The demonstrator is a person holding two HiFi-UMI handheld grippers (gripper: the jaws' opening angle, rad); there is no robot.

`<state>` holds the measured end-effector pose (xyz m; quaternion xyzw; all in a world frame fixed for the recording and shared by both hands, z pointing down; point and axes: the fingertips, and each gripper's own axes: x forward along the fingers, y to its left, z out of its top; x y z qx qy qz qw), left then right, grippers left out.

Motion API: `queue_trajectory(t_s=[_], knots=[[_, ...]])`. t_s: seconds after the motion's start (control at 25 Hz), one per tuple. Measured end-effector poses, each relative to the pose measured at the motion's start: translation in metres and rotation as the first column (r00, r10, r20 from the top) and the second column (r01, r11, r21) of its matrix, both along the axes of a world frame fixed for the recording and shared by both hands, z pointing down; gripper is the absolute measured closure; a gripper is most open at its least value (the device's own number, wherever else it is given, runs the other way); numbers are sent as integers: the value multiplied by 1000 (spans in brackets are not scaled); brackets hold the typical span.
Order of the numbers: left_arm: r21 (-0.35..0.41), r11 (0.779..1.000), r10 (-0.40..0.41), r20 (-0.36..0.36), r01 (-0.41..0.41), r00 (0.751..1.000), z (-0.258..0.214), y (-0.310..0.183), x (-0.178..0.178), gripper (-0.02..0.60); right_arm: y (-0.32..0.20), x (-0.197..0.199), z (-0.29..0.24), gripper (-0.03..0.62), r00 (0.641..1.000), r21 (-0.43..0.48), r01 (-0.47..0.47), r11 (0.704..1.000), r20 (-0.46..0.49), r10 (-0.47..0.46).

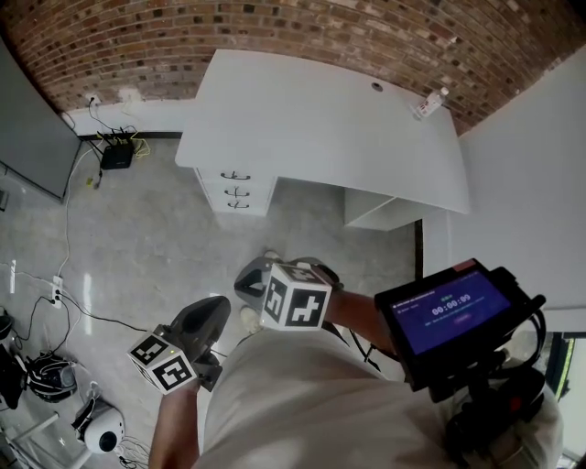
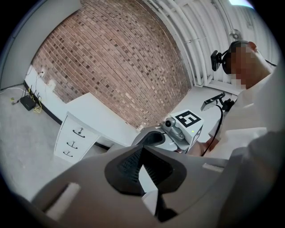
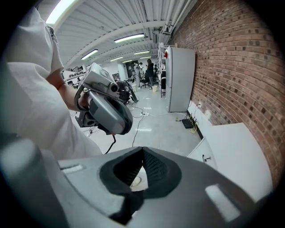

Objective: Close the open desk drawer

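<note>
So at this point you were standing well back from the desk (image 1: 320,119), which sat against the brick wall (image 1: 275,27) across a stretch of grey floor (image 1: 137,247). The drawers (image 1: 236,190) were stacked three high under the desk's left end, each with a small dark handle. From the head view the three fronts looked level with each other, and I honestly couldn't tell if any of them was ajar. Same from the left gripper view, where they were small and far off.

You had both grippers held in close to your body, nowhere near the desk. The left gripper (image 1: 215,311) was down low on your left, pointed roughly toward the desk. Its jaws were pressed together at the tips with nothing between them. The right gripper (image 1: 249,279) was just beside it, a bit further forward, with its marker cube facing up at the head camera. Its jaws were together too and held nothing.

Other stuff around: a clear bottle (image 1: 428,103) lay on the desk's far right corner, a small black box (image 1: 116,158) sat on the floor by the wall left of the desk with cables (image 1: 69,229) trailing from it, and a lit purple screen (image 1: 449,311) was mounted at your right side.
</note>
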<state>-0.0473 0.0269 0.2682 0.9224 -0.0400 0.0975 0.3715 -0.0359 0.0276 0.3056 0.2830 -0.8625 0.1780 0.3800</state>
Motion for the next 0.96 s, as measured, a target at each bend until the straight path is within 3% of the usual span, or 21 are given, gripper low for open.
queue_trajectory(t_s=[0.96], knots=[[-21,999,35,8,-35,999,17,-7,16,577,0,16,9,591,999,-5,-33,999,-21,33]])
